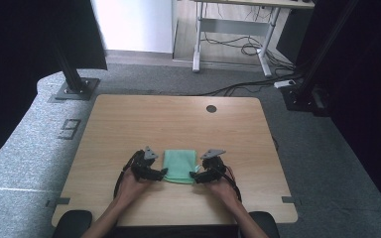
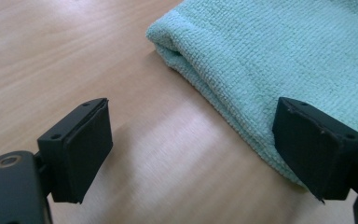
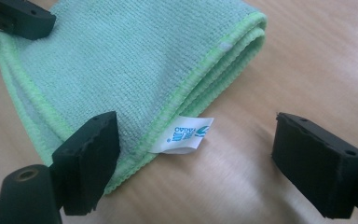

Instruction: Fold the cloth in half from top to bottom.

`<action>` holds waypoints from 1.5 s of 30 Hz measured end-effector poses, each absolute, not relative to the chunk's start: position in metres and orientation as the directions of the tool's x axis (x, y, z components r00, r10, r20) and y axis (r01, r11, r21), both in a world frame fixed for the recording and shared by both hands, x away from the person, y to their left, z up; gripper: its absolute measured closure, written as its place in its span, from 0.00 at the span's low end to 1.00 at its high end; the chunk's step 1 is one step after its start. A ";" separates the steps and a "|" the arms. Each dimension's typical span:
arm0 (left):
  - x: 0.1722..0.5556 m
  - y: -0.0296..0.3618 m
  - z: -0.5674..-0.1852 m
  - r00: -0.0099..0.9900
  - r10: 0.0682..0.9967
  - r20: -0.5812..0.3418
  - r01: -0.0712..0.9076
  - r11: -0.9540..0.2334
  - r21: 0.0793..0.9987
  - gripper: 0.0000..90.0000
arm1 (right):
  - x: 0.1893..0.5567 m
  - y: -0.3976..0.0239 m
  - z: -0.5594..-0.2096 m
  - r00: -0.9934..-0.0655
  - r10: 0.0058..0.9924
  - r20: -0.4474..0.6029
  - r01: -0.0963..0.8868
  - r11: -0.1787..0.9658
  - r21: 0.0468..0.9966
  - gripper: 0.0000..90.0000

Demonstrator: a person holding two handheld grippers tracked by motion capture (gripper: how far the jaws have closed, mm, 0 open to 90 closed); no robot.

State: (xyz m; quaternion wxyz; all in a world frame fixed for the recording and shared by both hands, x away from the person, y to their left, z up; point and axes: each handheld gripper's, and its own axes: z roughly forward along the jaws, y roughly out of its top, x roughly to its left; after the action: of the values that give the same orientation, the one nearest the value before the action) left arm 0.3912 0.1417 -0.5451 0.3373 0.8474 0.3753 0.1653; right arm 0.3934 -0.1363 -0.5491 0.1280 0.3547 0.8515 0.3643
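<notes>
Right gripper view: white label (image 3: pixel 182 135) at folded green terry cloth (image 3: pixel 121 65) hem; wooden bench (image 3: pixel 307 56). Left gripper (image 2: pixel 191 149), right gripper (image 3: pixel 196 163): fingers wide apart, gripping nothing.

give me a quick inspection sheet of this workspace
surface: wooden table, with a round grommet hole near its far edge
job's things: folded green microfibre cloth lying flat near the front edge, white label sticking out of one corner
clutter: nothing seen
grippers: left gripper and right gripper both open, one at each side of the cloth, nothing pinched
cables: one trails from each gripper; loose cables on the floor beyond
surroundings: grey carpet, second desk frame, black stands
</notes>
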 end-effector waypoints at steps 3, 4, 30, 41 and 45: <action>0.398 0.142 -0.546 0.655 0.755 0.030 0.524 -0.483 0.701 0.14 | 0.403 -0.136 -0.550 -0.713 0.700 0.043 0.512 0.478 0.714 0.15; 0.401 0.142 -0.546 0.654 0.756 0.033 0.522 -0.483 0.703 0.14 | 0.405 -0.136 -0.550 -0.712 0.700 0.042 0.512 0.477 0.714 0.15; 0.448 0.143 -0.547 0.612 0.790 -0.024 0.572 -0.421 0.703 0.16 | 0.449 -0.135 -0.552 -0.659 0.751 0.047 0.535 0.423 0.732 0.13; 0.447 0.147 -0.547 0.620 0.783 -0.041 0.567 -0.412 0.714 0.16 | 0.451 -0.138 -0.552 -0.661 0.746 0.080 0.544 0.404 0.736 0.12; 0.444 0.154 -0.545 0.617 0.783 -0.080 0.572 -0.377 0.729 0.16 | 0.450 -0.140 -0.550 -0.657 0.747 0.100 0.553 0.387 0.738 0.12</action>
State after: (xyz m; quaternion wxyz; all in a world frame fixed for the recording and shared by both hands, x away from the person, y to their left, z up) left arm 0.4435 0.1543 -0.5448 0.3744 0.8176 0.4141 0.1409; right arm 0.4501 -0.1396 -0.5496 0.1252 0.3947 0.8234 0.3880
